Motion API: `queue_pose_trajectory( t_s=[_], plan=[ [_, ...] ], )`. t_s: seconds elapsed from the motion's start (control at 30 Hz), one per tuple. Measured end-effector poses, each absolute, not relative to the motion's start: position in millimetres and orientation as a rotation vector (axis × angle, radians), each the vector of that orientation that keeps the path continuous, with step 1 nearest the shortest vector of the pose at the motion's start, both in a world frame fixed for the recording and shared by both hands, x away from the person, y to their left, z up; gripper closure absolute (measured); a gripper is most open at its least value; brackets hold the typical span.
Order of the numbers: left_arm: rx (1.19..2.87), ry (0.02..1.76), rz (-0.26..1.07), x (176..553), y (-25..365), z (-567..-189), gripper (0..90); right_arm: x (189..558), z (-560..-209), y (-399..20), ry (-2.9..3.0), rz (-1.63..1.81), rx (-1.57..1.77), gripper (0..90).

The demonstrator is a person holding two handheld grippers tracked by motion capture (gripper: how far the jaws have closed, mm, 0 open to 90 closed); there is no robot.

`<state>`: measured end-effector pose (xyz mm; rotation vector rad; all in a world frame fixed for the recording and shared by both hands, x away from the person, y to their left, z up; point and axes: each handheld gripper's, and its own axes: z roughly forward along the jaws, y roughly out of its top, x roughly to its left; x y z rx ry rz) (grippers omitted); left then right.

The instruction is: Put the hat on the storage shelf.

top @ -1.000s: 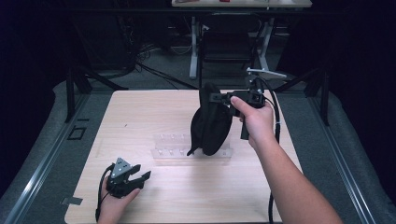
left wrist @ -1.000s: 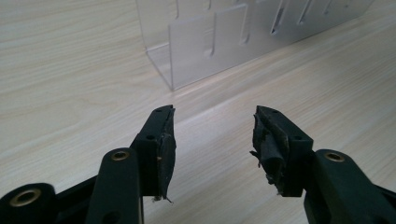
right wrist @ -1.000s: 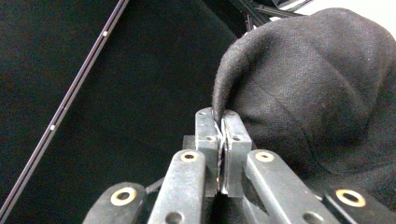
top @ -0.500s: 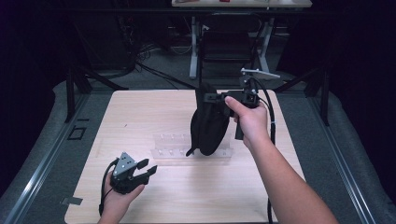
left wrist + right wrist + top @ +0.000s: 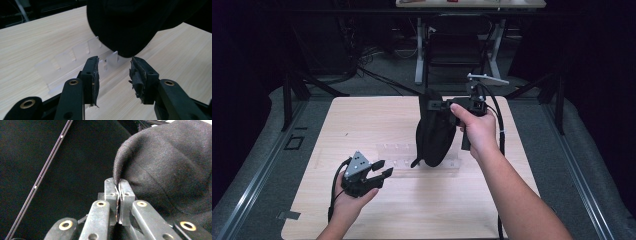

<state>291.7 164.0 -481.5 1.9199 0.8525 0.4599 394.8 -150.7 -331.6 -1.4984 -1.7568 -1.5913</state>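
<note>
A dim lab: bare wooden table (image 5: 377,125), floor cables (image 5: 377,75), metal stands (image 5: 294,90) around.

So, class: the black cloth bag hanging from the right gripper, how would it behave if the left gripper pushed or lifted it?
The bag is probably floppy: pinched by its edge in the right gripper, it sags into a drooping pouch. It seems light, since one thin pinch carries it. A push from the left gripper would likely swing or dent it.
</note>
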Motion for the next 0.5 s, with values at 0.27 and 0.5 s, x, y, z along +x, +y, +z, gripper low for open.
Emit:
queue_pose_trajectory(
  t_s=[0.27, 0.5],
  plan=[
    [1.944, 0.788, 0.448, 294.3, 142.0, -471.0, 61.2, 395.7, -332.2, -149.3, -1.745, -1.590, -1.498, 87.4],
    [1.957, 0.764, 0.445, 295.4, 127.3, -466.4, 61.6, 395.7, -332.0, -147.6, -1.746, -1.588, -1.495, 87.4]
  ],
)
